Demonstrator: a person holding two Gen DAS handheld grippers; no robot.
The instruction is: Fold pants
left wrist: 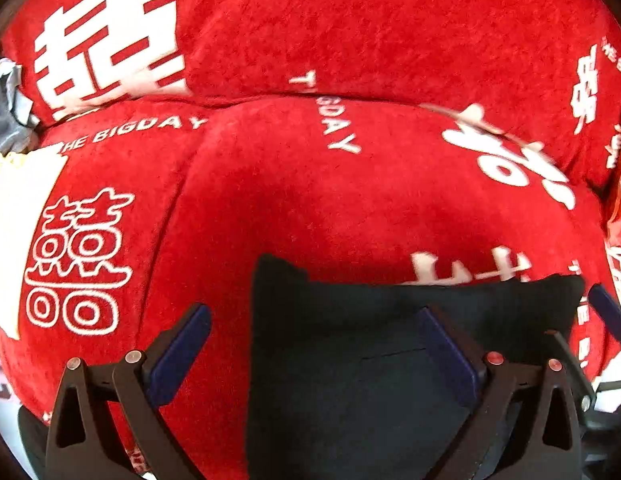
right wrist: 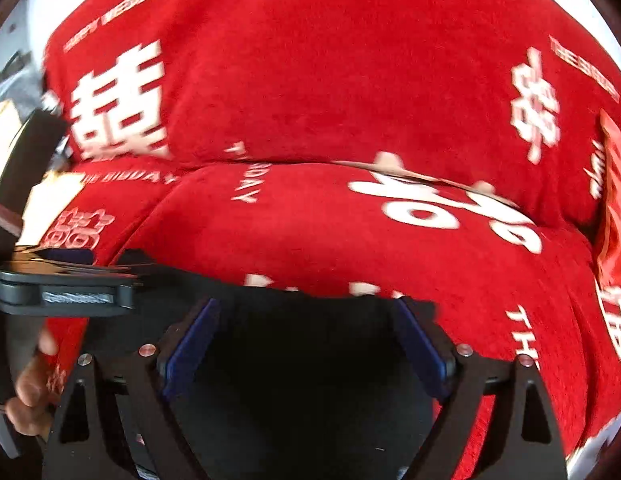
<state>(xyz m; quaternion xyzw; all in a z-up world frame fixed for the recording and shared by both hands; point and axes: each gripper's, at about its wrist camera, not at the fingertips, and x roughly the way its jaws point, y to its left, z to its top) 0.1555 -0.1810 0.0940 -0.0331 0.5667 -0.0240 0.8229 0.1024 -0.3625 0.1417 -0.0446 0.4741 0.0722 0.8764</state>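
Dark pants (left wrist: pixel 350 360) lie folded, seemingly, on a red blanket (left wrist: pixel 350 40). Left claw (left wrist: pixel 314 344) and right claw (right wrist: pixel 306 344) gape apart, gripping nothing; fingers could snag and undo the fold.

One pair of black pants (left wrist: pixel 390 360), folded flat on the red blanket (left wrist: pixel 350 208). One red blanket with white lettering — spread under the pants and beyond them. Two grippers over the pants: left gripper (left wrist: pixel 314 344), right gripper (right wrist: pixel 306 340) — two blue-padded fingers (left wrist: pixel 178 356) each. One orange-red packet (right wrist: pixel 614 200) at the blanket's right edge. One grey crumpled cloth (left wrist: pixel 6 112) at the blanket's left edge.
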